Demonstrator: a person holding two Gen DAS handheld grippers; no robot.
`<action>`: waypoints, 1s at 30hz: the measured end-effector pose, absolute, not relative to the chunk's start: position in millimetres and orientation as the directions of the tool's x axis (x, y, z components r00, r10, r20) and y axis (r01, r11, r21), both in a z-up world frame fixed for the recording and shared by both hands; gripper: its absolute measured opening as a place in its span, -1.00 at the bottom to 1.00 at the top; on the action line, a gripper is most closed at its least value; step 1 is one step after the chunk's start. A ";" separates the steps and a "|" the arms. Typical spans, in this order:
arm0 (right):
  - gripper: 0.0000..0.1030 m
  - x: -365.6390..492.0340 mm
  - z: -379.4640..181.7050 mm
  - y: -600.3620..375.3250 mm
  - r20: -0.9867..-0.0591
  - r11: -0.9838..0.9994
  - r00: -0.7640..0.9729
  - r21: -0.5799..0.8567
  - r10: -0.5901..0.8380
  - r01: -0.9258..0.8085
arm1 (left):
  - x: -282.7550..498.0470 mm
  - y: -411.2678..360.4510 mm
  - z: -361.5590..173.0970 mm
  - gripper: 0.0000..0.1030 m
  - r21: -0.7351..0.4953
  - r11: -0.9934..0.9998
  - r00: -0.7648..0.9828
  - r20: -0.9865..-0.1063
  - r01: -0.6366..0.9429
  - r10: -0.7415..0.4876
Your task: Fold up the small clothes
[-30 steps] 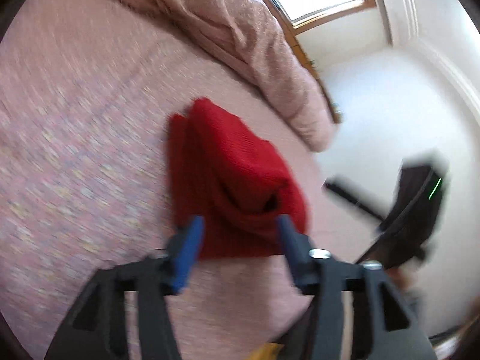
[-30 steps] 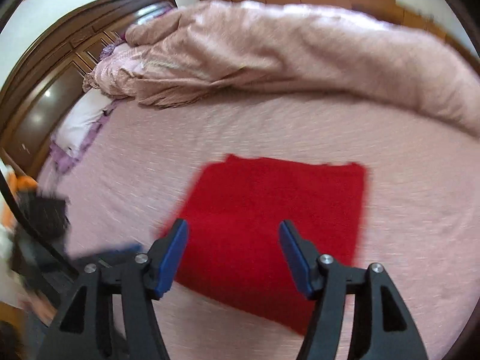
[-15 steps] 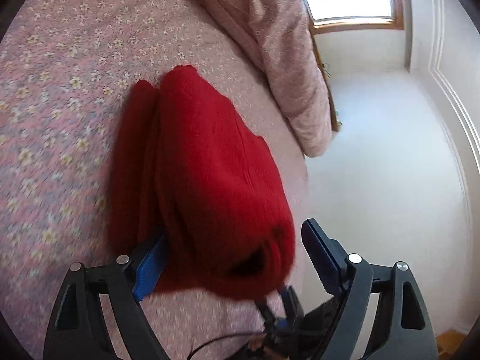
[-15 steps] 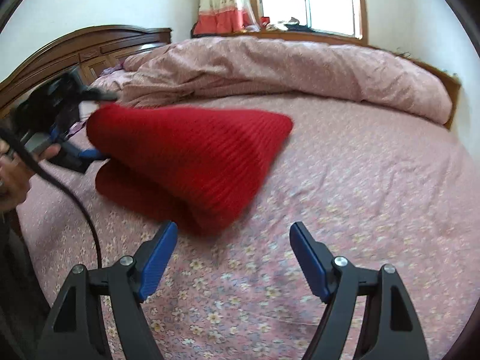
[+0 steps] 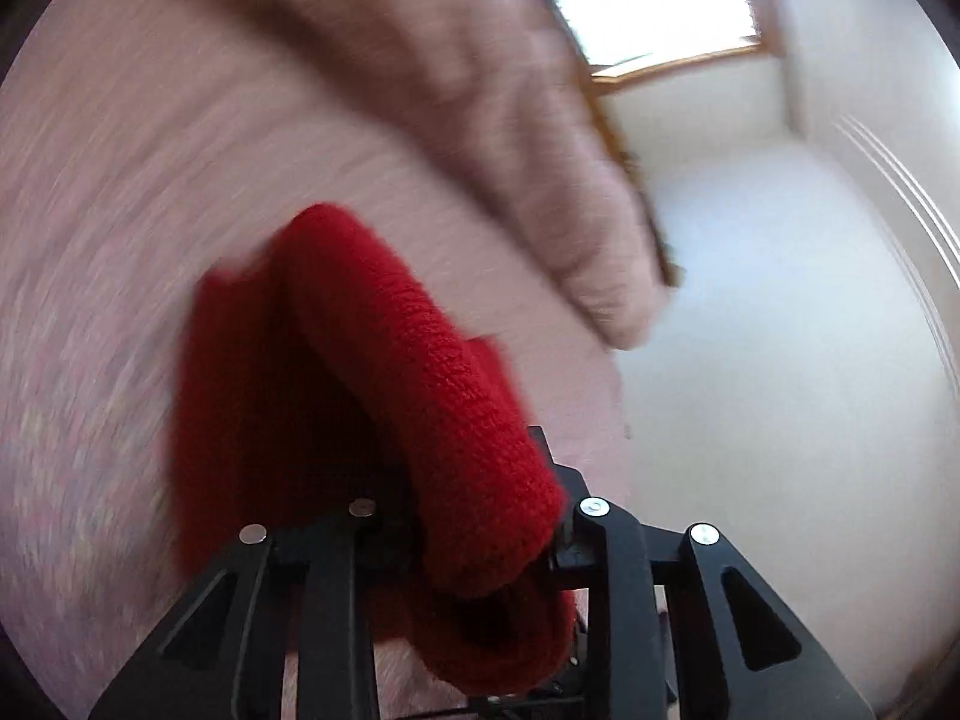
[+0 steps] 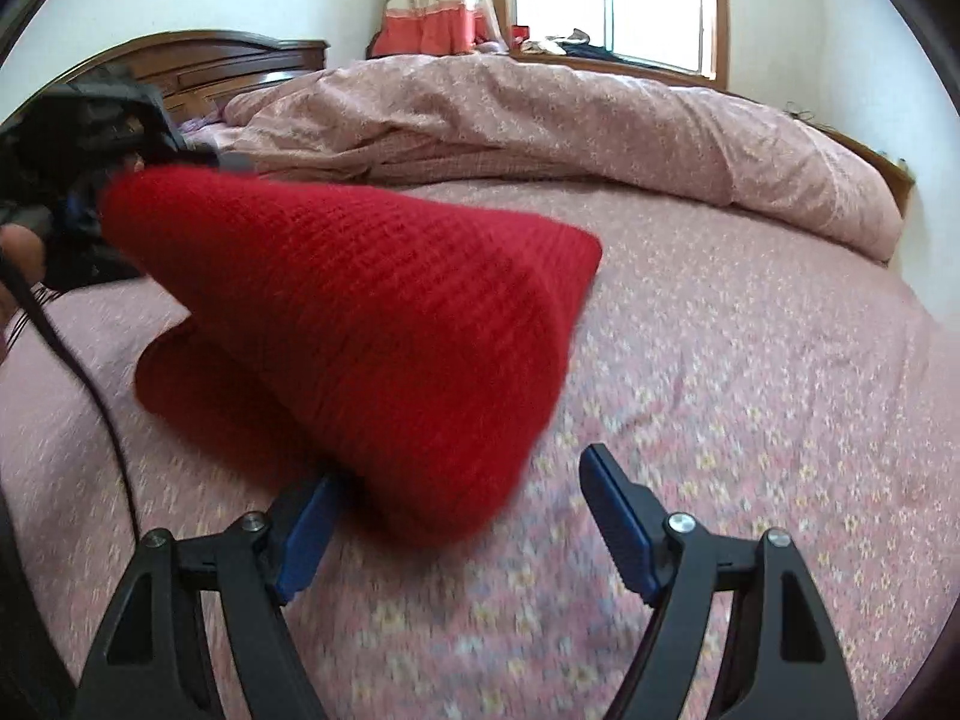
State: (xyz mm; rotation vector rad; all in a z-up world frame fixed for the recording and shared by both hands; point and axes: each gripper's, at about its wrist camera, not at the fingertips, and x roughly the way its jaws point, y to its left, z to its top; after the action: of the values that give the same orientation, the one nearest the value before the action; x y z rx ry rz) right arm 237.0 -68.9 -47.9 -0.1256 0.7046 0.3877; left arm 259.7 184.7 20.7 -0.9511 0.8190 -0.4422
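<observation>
A red knit garment [image 5: 384, 396] lies folded on the pink flowered bed sheet [image 5: 108, 192]. My left gripper [image 5: 480, 540] is shut on its near end and holds that end lifted; the knit hides the fingertips. In the right wrist view the garment [image 6: 372, 300] rises as a thick red fold from the sheet toward the left gripper [image 6: 78, 138] at the far left. My right gripper [image 6: 462, 516] is open, its blue pads either side of the fold's near corner, the left pad [image 6: 303, 534] just under the cloth.
A rumpled pink duvet [image 6: 570, 114] is piled along the far side of the bed. A dark wooden headboard [image 6: 210, 66] stands at the back left, a window [image 6: 606, 0] behind. A black cable [image 6: 90, 396] trails over the sheet at left.
My left gripper has closed on the garment's near end and lifted it. My right gripper has moved in close under the raised fold and stays open.
</observation>
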 end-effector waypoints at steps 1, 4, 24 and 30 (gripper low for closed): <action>0.57 243.4 -46.1 -70.9 -0.644 0.936 0.710 0.026 0.285 -0.352 | 260.8 179.5 31.2 -0.59 -0.842 0.538 0.636 -0.393 0.042 -0.664; 0.64 251.1 -48.9 -77.1 -0.659 0.944 0.696 0.065 0.285 -0.325 | 259.6 166.8 54.2 -0.59 -0.789 0.586 0.661 -0.340 0.187 -0.669; -0.19 215.3 -66.6 -125.0 -0.739 0.980 0.673 -0.124 0.016 -0.159 | 219.3 170.2 -6.6 -0.52 -0.553 0.832 0.572 -0.668 0.045 -0.475; -0.19 229.8 -34.7 -141.4 -0.683 0.969 0.695 0.081 0.225 -0.234 | 213.8 176.7 -8.9 -0.43 -0.591 0.807 0.547 -0.674 0.004 -0.496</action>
State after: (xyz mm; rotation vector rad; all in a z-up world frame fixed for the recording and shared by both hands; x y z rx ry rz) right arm 229.8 -141.4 -34.7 -0.0121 0.7608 0.2559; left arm 213.8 176.7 -8.9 -0.5772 0.9560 -0.3165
